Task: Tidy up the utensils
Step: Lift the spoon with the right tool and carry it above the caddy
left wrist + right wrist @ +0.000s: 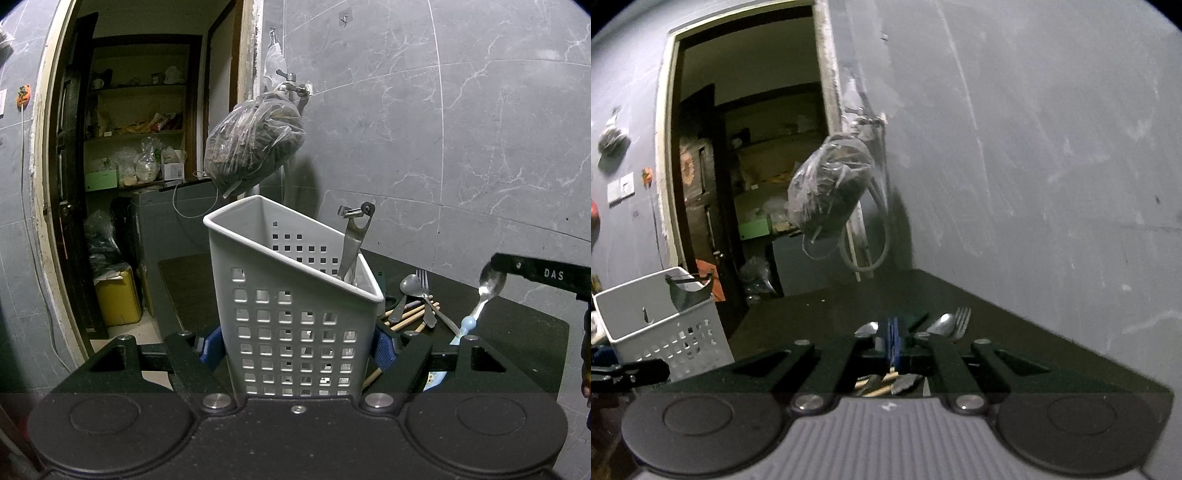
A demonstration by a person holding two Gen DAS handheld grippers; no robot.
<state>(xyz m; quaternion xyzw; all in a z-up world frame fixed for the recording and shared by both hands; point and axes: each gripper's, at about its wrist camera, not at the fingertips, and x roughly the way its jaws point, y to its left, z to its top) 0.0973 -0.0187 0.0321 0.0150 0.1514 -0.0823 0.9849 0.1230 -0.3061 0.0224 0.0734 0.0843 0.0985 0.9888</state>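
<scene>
My left gripper (297, 349) is shut on a white perforated utensil basket (291, 314) and holds it upright over the black table (524, 332). A metal tool (352, 240) stands inside it. To its right lie a spoon (408, 291), a fork (424, 295) and wooden chopsticks (408, 317). My right gripper (890, 345) is shut on a blue-handled spoon (489, 286), whose bowl shows beside the gripper's black finger in the left wrist view. In the right wrist view the basket (665, 325) is at the left, and a spoon (942, 325) and fork (962, 321) lie ahead.
A grey tiled wall (443, 147) runs behind the table. A plastic bag (255, 144) hangs from a tap above the table's far end. An open doorway (129, 166) with shelves is at the left. A yellow container (118, 295) stands on the floor.
</scene>
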